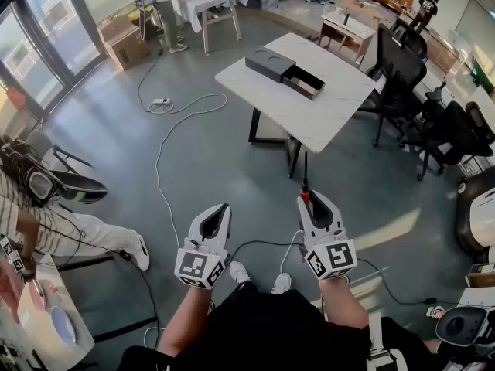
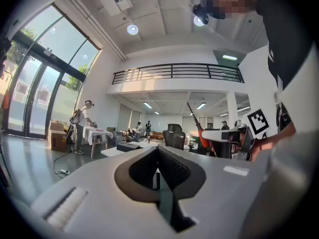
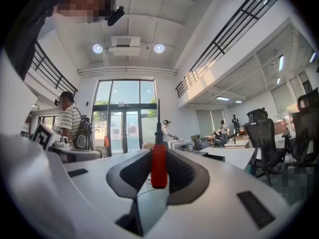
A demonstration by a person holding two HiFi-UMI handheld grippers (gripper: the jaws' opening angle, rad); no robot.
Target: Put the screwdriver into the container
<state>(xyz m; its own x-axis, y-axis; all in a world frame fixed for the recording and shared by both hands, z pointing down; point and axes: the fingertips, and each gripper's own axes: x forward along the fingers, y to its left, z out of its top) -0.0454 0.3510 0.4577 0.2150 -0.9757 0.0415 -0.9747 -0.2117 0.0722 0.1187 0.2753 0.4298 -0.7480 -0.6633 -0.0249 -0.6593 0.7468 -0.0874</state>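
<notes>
A screwdriver (image 1: 305, 182) with a red handle (image 3: 159, 169) and a thin dark shaft stands upright between the jaws of my right gripper (image 1: 310, 202), which is shut on the handle (image 3: 158, 152). My left gripper (image 1: 217, 212) hangs beside it, a short way to the left. Its jaws meet with nothing between them (image 2: 158, 151). The container (image 1: 283, 70) is a flat black box with its drawer pulled open. It lies on a white table (image 1: 317, 110) well ahead of both grippers. In the left gripper view the box (image 2: 128, 146) shows small and far off, and the screwdriver (image 2: 200, 129) rises at the right.
Black office chairs (image 1: 401, 66) crowd the table's right side. A white cable (image 1: 164, 134) snakes over the grey floor to a power strip. A person in a striped shirt (image 1: 42, 219) sits at the left. Another table (image 1: 207, 1) and a standing person are at the far back.
</notes>
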